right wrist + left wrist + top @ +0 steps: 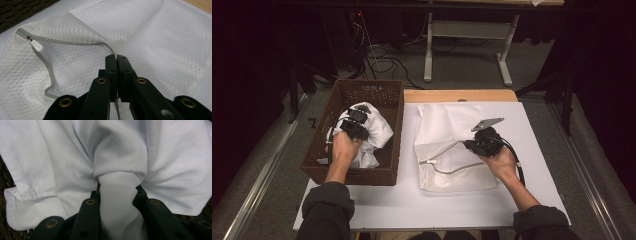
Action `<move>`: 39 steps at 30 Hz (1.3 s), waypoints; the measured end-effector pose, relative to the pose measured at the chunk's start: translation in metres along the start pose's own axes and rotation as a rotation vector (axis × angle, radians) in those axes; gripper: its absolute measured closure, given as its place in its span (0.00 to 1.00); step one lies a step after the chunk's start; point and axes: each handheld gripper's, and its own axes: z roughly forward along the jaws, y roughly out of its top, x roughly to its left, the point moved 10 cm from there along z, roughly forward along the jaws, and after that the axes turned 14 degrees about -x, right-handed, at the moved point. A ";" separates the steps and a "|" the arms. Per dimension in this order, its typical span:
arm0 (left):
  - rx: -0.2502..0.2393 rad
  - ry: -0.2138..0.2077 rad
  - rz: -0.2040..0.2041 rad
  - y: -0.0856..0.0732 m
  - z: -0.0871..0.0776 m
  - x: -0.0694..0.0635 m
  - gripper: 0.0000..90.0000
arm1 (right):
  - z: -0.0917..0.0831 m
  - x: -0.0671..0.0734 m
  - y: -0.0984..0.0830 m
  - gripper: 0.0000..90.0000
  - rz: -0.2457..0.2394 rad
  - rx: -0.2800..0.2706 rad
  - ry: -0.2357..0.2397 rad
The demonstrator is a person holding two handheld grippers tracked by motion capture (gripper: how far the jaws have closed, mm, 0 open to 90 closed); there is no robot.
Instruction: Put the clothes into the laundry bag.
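basket [387, 107] at table's [412, 210] left edge, shirt [379, 135] in it; mesh bag [452, 150] right of basket, on table

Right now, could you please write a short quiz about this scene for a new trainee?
1. True or false: the left gripper is shut on the white cloth in the wicker basket.
2. What does the right gripper pinch?
A. the zipper edge of the mesh bag
B. the zipper pull
C. the rim of the basket
3. Fill in: the mesh bag lies on the white ______, beside the basket.

Key:
1. True; a fold of cloth is bunched between its jaws.
2. A; the pull lies apart, at the far end of the open zipper.
3. table.
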 end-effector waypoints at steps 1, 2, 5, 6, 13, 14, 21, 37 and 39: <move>-0.005 -0.007 0.000 0.002 -0.003 -0.002 0.83 | 0.001 0.000 0.000 0.99 0.001 -0.002 0.005; -0.011 -0.015 0.002 0.004 -0.006 -0.004 0.83 | 0.001 0.000 0.000 0.99 0.001 -0.002 0.005; -0.030 -0.037 0.011 0.010 -0.015 -0.009 0.83 | 0.002 0.000 0.002 0.99 0.002 -0.009 0.012; -0.036 -0.042 0.014 0.012 -0.018 -0.010 0.83 | 0.001 0.000 0.003 0.99 0.007 -0.010 0.011; -0.066 -0.065 0.042 0.024 -0.039 -0.015 0.83 | 0.000 0.001 0.005 0.99 0.005 -0.018 0.010; -0.074 -0.068 0.047 0.026 -0.043 -0.016 0.83 | 0.000 0.001 0.005 0.99 0.006 -0.021 0.010; -0.126 -0.091 0.072 0.037 -0.065 -0.026 0.83 | 0.003 0.000 0.006 0.99 0.015 -0.017 0.004; -0.176 -0.181 0.071 0.046 -0.098 -0.037 0.83 | 0.005 0.001 0.018 0.99 -0.006 -0.008 -0.007; -0.179 -0.194 0.079 0.048 -0.101 -0.041 0.83 | 0.005 0.000 0.017 0.99 -0.002 -0.005 -0.008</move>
